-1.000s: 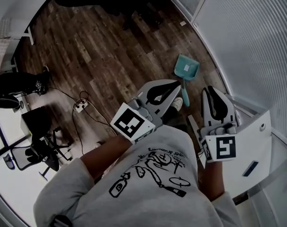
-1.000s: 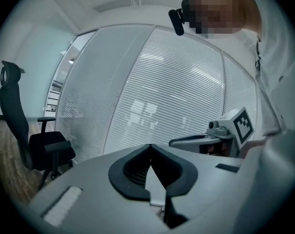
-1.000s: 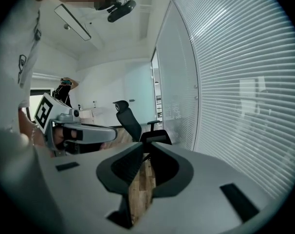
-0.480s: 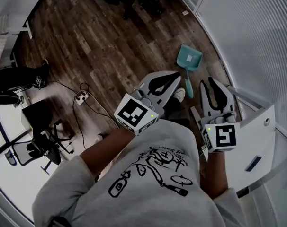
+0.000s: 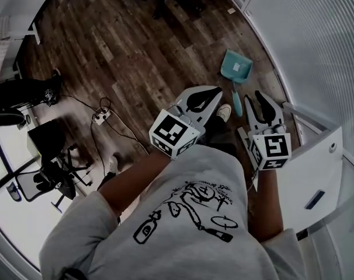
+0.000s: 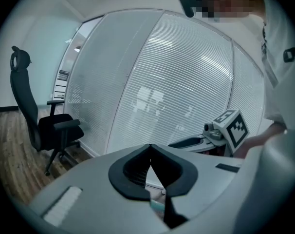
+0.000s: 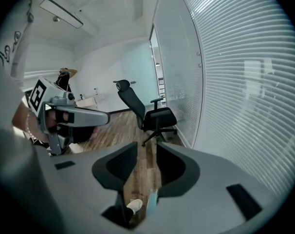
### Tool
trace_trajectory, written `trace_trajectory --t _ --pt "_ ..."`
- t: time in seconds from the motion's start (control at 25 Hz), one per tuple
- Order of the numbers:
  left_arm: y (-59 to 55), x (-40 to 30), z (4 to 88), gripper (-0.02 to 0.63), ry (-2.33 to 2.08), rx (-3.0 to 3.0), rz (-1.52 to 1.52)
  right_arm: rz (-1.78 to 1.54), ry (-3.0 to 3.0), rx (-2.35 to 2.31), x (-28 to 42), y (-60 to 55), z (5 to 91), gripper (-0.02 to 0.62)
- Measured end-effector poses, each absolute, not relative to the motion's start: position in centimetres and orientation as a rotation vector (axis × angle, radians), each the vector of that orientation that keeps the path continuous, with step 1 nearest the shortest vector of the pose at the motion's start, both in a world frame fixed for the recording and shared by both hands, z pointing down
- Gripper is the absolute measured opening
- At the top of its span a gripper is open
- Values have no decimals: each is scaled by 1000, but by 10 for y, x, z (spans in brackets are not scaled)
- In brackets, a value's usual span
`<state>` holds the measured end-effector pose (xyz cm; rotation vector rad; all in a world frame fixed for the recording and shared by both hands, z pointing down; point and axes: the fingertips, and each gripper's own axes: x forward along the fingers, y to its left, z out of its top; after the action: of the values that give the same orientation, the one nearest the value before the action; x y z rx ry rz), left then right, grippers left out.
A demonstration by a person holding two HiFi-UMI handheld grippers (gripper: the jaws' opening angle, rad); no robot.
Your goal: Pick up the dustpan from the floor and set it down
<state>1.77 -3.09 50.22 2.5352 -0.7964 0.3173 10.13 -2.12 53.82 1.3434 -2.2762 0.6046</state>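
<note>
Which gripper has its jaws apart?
The right gripper: its jaws have just been opening and stand apart with nothing between them, whereas on the left gripper they meet at the tips.

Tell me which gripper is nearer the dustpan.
Right, narrowly: right gripper, jaws just opening and empty, hangs above the dustpan handle; left gripper, shut, is above its other side.
</note>
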Motion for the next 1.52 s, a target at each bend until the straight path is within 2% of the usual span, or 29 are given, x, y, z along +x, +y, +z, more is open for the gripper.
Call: trace_trajectory --t 0.84,1.52 --pt "-18 17 529 2 -772 2506 393 836 -2048 1111 108 24 707 167" --pt "-18 11 530 2 -776 2505 403 986 -1926 962 97 43 804 192"
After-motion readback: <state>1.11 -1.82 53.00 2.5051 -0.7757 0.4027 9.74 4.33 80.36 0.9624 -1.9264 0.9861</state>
